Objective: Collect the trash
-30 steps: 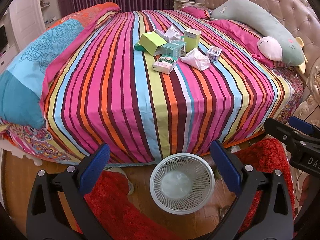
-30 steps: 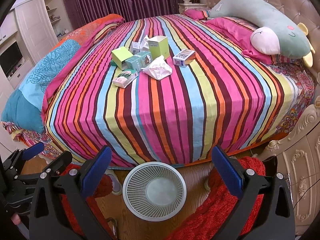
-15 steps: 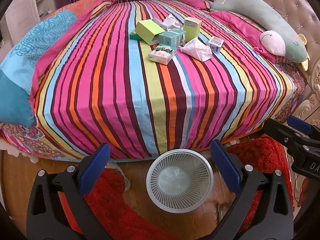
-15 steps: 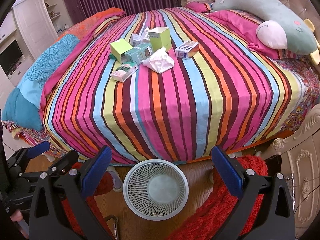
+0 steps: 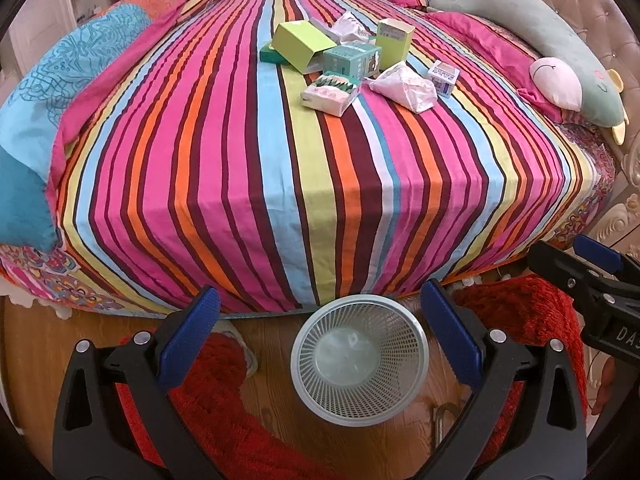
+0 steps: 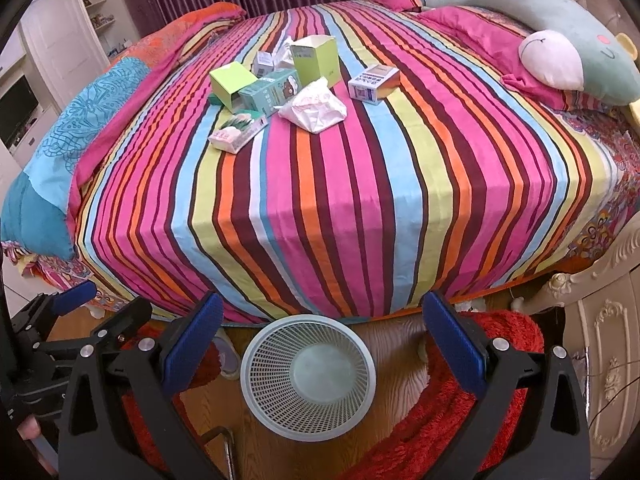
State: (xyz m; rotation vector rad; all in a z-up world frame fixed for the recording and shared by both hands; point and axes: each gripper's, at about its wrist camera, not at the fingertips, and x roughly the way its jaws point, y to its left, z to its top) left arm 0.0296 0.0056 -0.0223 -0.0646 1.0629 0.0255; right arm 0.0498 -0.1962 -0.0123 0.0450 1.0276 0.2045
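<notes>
Trash lies in a cluster on the striped bed [image 5: 320,168]: lime-green boxes [image 5: 301,45], a teal box [image 5: 352,62], a flat white-and-green packet [image 5: 330,94], crumpled white paper [image 5: 404,86] and a small white box [image 5: 443,77]. The same cluster shows in the right wrist view, with the crumpled paper [image 6: 314,109] and the small white box [image 6: 373,82]. A white mesh waste basket [image 5: 360,360] [image 6: 308,376] stands empty on the floor at the bed's foot. My left gripper [image 5: 320,320] and right gripper [image 6: 322,322] are both open, hovering above the basket, holding nothing.
A grey-green plush pillow [image 5: 540,40] lies along the tufted headboard at the right. A blue and pink quilt [image 5: 68,80] is bunched at the bed's left side. A red shaggy rug [image 6: 460,420] covers the wooden floor around the basket. A carved cream bed frame [image 6: 600,320] stands at right.
Both grippers have moved forward and a little higher toward the bed; the trash cluster looks nearer and the basket sits lower between the fingers. Both stayed open.
</notes>
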